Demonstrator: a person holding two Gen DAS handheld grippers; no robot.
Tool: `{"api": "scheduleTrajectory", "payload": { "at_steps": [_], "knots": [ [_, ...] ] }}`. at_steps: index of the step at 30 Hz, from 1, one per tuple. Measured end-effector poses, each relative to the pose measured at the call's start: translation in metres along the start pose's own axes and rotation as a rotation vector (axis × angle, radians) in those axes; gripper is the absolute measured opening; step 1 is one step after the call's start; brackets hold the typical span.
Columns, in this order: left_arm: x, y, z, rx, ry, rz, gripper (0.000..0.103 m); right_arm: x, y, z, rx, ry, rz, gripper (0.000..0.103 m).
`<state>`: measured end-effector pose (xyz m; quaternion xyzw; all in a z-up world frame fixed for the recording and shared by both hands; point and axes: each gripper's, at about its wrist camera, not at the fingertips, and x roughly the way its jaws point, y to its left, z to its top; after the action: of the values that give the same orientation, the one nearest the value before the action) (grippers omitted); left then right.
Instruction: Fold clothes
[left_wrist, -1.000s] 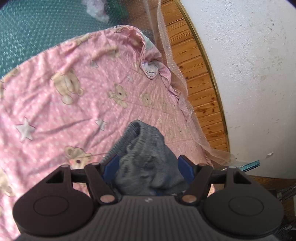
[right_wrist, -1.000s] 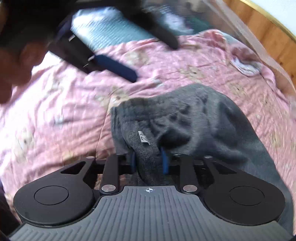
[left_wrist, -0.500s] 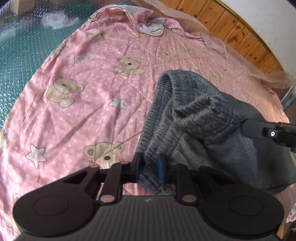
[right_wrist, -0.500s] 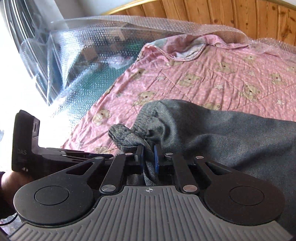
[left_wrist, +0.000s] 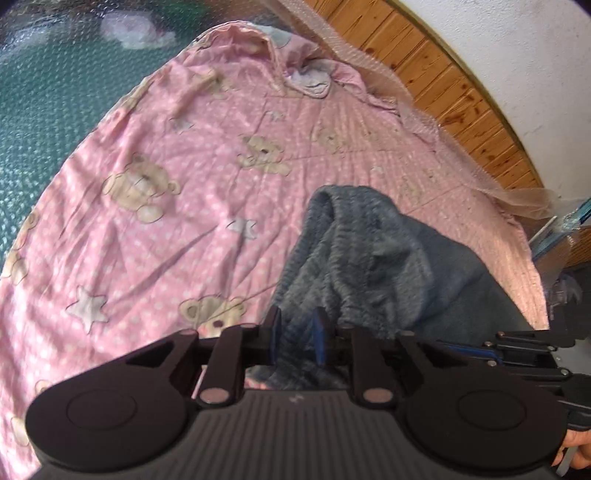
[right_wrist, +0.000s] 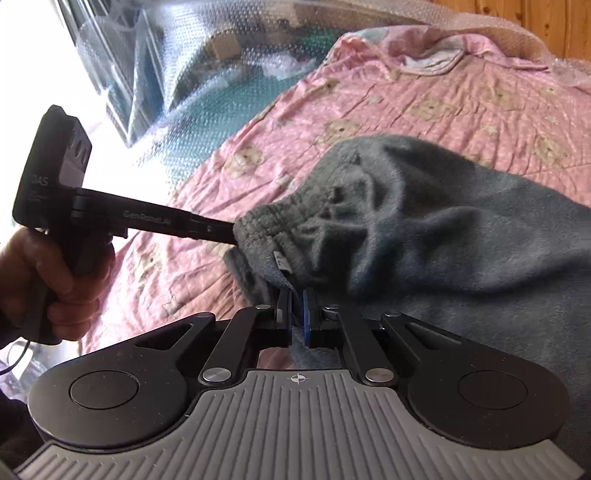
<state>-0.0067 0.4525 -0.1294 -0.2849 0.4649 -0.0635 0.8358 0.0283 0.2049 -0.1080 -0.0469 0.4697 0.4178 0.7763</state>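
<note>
**A:** Gripper state first, please. How do your two grippers stand?

**B:** Your left gripper (left_wrist: 296, 334) is closed on the ribbed waistband of the grey sweatpants (left_wrist: 369, 258); fabric fills the narrow gap between its blue pads. Your right gripper (right_wrist: 296, 314) is also closed on the sweatpants, on the waistband edge close beside the small white label (right_wrist: 282, 262), with the jaws nearly together.

**A:** Where does the garment lie from there?

**B:** It starts at both grippers and runs away from you. In the right wrist view the waistband is stretched between the two grippers, the left one (right_wrist: 221, 234) pinching it on the left side, and the grey body spreads forward and to the right. So the long axis goes from the waistband, near you, out toward the right side of the bed, over the pink quilt (left_wrist: 166, 184) with bears. The far end of the legs is out of view.

**A:** And which hand is nearer to the rest of the cloth?

**B:** I judge the right one; most of the fabric lies on its side. Farther back you see bubble wrap (right_wrist: 192, 122) at the bed's edge and the wooden headboard (left_wrist: 461, 92).
</note>
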Motion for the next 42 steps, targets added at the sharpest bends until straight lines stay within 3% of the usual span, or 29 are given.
{"api": "scheduleTrajectory", "payload": {
  "at_steps": [5,9,10,12,13,14,16,17,18,19,20,21,22,23,25,27,30,35,38,42],
  "knots": [
    [0.013,0.019,0.008,-0.258,0.018,-0.247,0.027,-0.023,-0.026,0.017,0.065,-0.082,-0.047,0.001],
    [0.036,0.029,0.007,-0.388,0.058,-0.362,0.037,-0.028,-0.029,0.024,0.056,-0.104,-0.040,0.002],
    [0.040,0.030,0.007,-0.413,0.056,-0.381,0.038,-0.026,-0.024,0.023,0.023,-0.099,-0.039,0.008],
    [0.047,0.032,0.009,-0.458,0.046,-0.409,0.041,-0.018,-0.009,0.020,-0.065,-0.089,-0.056,0.031],
    [0.049,0.032,0.011,-0.469,0.043,-0.417,0.042,-0.013,0.001,0.017,-0.123,-0.089,-0.082,0.058],
    [0.051,0.031,0.013,-0.467,0.043,-0.420,0.043,-0.008,0.010,0.015,-0.181,-0.089,-0.108,0.074],
    [0.053,0.029,0.017,-0.452,0.052,-0.425,0.044,0.006,0.028,0.012,-0.298,-0.072,-0.169,0.084],
    [0.054,0.029,0.018,-0.448,0.057,-0.425,0.045,0.016,0.034,0.012,-0.352,-0.049,-0.211,0.084],
    [0.055,0.029,0.018,-0.446,0.060,-0.424,0.045,0.030,0.040,0.013,-0.412,-0.025,-0.247,0.083],
    [0.055,0.030,0.019,-0.447,0.060,-0.421,0.046,0.041,0.042,0.015,-0.444,0.005,-0.237,0.073],
    [0.052,0.032,0.020,-0.460,0.049,-0.424,0.046,0.052,0.043,0.017,-0.474,0.035,-0.221,0.034],
    [0.048,0.035,0.022,-0.478,0.033,-0.431,0.046,0.058,0.043,0.020,-0.475,0.061,-0.220,0.011],
    [0.044,0.037,0.023,-0.495,0.018,-0.437,0.048,0.052,0.039,0.026,-0.440,0.034,-0.237,0.006],
    [0.040,0.040,0.024,-0.512,0.002,-0.443,0.052,0.045,0.035,0.031,-0.402,0.000,-0.254,0.006],
    [0.032,0.046,0.026,-0.547,-0.028,-0.455,0.057,0.012,0.011,0.043,-0.196,-0.094,-0.223,0.006],
    [0.039,0.044,0.029,-0.598,-0.025,-0.518,0.060,-0.017,-0.013,0.052,0.000,-0.173,-0.182,0.006],
    [0.064,0.031,0.032,-0.662,0.019,-0.612,0.070,-0.035,-0.035,0.054,0.141,-0.204,-0.143,0.006],
    [0.117,0.036,0.029,-0.874,0.025,-0.585,0.074,-0.045,-0.040,0.056,0.175,-0.242,-0.133,0.006],
    [0.132,0.048,0.042,-0.900,-0.032,-0.558,0.053,-0.046,-0.027,0.053,0.135,-0.243,-0.076,0.006],
    [0.128,0.063,0.055,-0.890,-0.076,-0.532,0.052,-0.026,0.001,0.035,0.030,-0.142,-0.017,0.003]
  ]
}}
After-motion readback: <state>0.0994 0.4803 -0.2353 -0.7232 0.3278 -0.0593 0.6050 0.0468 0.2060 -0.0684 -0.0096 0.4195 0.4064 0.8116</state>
